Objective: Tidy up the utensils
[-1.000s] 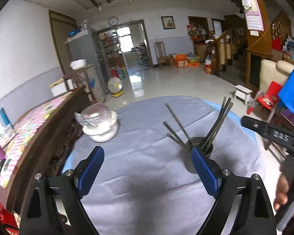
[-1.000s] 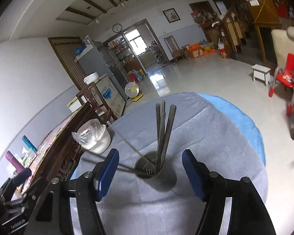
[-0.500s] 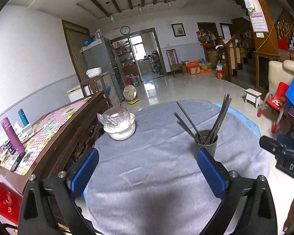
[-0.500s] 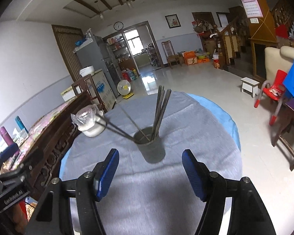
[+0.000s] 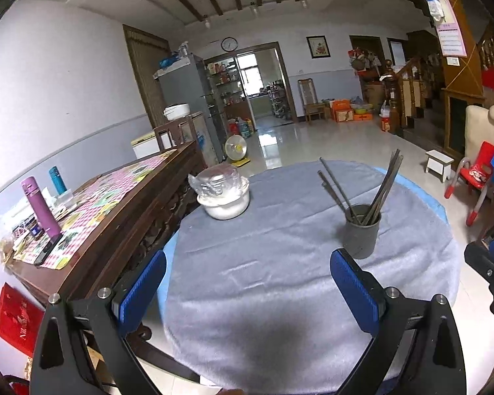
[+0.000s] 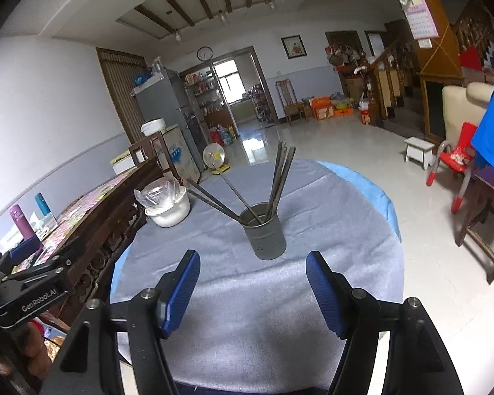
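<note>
Both hand-held grippers, left (image 5: 247, 288) and right (image 6: 252, 291), hang spread and empty at frame bottom. The chopsticks (image 6: 280, 177) lean outward from the holder (image 6: 263, 235) at centre frame; a careless nudge could probably tip it on the bench (image 6: 313, 217).

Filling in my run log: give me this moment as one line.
left gripper: open, empty | right gripper: open, empty | chopsticks: in grey holder | table: holder, covered white bowl

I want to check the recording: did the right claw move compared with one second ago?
Yes. The right claw has pulled back from the gray utensil holder, which now stands clear ahead of the fingertips instead of between them.
</note>
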The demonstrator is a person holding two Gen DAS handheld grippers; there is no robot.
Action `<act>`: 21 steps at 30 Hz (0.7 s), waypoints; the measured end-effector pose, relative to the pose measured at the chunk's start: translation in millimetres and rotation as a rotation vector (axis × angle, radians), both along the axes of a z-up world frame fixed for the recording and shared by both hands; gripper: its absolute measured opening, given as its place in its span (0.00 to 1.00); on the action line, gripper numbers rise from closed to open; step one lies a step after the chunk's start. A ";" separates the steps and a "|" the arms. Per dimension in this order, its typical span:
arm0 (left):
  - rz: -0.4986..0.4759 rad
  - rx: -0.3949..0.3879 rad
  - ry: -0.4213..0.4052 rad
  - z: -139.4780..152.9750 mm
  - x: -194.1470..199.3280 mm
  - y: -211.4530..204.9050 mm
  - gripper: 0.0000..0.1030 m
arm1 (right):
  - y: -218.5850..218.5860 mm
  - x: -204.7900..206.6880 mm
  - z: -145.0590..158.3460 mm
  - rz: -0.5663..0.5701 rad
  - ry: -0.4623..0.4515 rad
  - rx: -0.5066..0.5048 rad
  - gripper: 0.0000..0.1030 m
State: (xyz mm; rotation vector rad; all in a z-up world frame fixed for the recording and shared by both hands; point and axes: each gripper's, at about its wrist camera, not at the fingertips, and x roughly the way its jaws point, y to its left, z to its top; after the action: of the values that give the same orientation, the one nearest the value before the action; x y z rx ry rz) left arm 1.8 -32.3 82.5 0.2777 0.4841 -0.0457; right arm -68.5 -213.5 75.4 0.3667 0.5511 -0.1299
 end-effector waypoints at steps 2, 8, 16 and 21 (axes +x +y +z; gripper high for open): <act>0.002 0.007 -0.001 -1.0 -3.7 3.6 0.97 | 5.2 -3.1 -0.6 0.004 -0.004 0.003 0.69; 0.025 0.006 -0.007 -1.6 -11.5 16.2 0.97 | 16.0 -9.6 -3.7 -0.016 -0.030 0.022 0.69; 0.033 0.001 0.008 -8.6 -13.5 24.3 0.97 | 23.1 -8.3 -10.1 -0.011 -0.022 0.020 0.69; 0.043 -0.007 0.011 -9.8 -14.3 29.3 0.97 | 25.1 -8.1 -13.4 -0.007 -0.015 0.020 0.69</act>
State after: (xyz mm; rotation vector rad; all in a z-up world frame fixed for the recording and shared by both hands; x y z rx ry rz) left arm -12.6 -3.1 72.7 0.2602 0.5003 -0.0075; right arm -76.6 -188.4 62.0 0.3888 0.5362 -0.1286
